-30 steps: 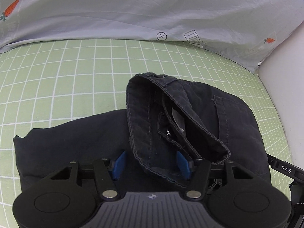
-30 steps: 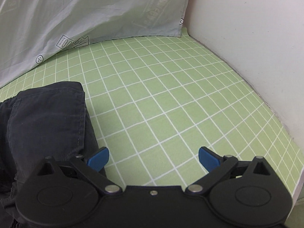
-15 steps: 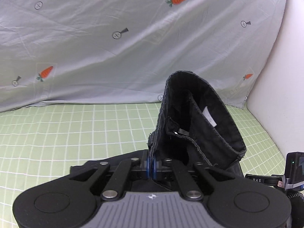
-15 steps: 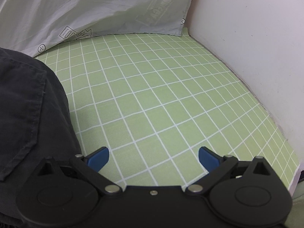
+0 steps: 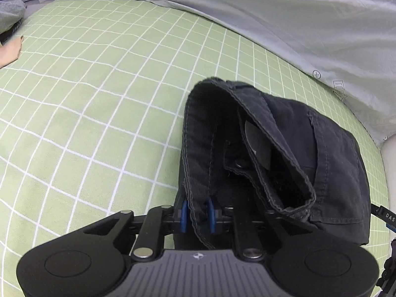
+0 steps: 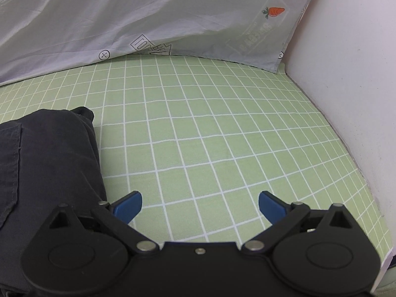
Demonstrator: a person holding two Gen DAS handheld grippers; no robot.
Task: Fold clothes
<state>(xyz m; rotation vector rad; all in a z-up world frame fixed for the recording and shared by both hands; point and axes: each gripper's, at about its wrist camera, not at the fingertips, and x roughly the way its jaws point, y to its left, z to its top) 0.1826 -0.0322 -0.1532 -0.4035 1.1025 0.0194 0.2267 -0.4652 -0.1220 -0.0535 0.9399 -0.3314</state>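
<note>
Surface: green bed sheet with a white grid pattern (image 5: 104,104), lying flat; it carries the garment.
Task item: dark charcoal cotton trousers (image 5: 284,153), bunched in a folded heap on the green sheet, toward its right side in the left wrist view. The waistband (image 5: 198,148) stands up as an open loop, with a metal button (image 5: 239,165) and a pale inner label (image 5: 257,146) visible inside.
Left gripper (image 5: 197,214): jaws are opening; the stitched waistband edge of the trousers runs between the blue pads (image 5: 183,212), which stand a little apart. Whether the pads press on the cloth cannot be told.
Right gripper (image 6: 200,204): jaws spread wide, nothing between them; it hangs over bare green sheet just right of the trousers (image 6: 44,168). The left blue fingertip (image 6: 127,205) is just beside the trousers' edge; contact cannot be told.
Backdrop: pale grey fabric sheet printed with orange carrots and small black symbols (image 6: 173,17), draped along the far edge of the green sheet.
Wall: plain white wall (image 6: 351,79), bordering the green sheet on the side away from the trousers.
Other: grey-green cloth bundle (image 5: 10,14), at the far left corner of the green sheet, well apart from the trousers.
</note>
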